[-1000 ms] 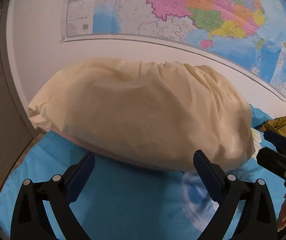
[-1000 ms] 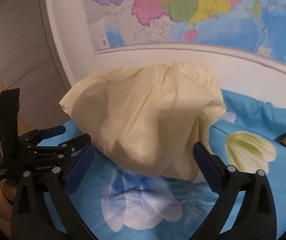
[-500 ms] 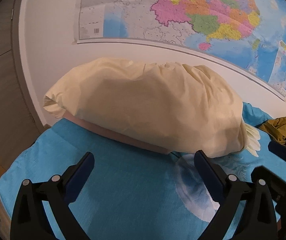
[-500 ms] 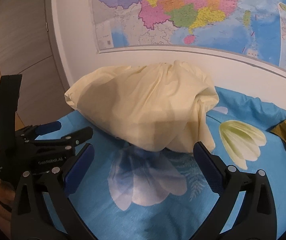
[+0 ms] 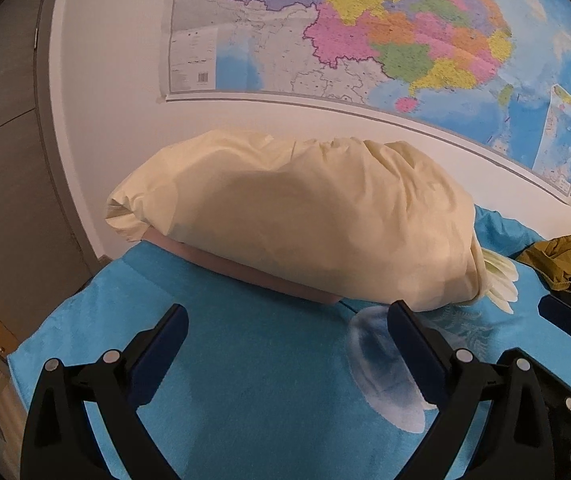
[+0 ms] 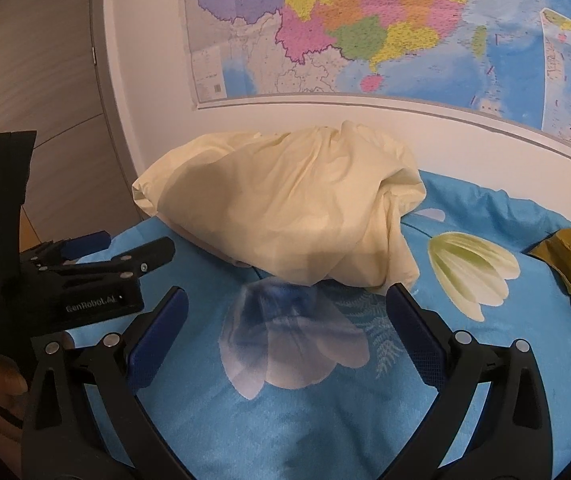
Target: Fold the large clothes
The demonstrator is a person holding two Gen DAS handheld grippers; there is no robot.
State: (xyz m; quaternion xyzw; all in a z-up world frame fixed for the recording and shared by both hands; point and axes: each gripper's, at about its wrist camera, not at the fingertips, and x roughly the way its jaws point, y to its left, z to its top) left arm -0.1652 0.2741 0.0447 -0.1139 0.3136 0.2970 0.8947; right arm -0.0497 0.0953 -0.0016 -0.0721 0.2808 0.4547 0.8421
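Most of what I see is the map (image 5: pixel 385 36) on the wall, with the bed (image 5: pixel 253 360) in its blue flowered sheet below it. Against the wall lies a cream pillow (image 5: pixel 305 224). An olive garment (image 6: pixel 569 256) sits crumpled at the bed's right edge, well apart from the pillow. My left hand-held gripper (image 5: pixel 285 344) and right hand-held gripper (image 6: pixel 285 328) both hang over the sheet, jaws spread wide, grasping nothing.
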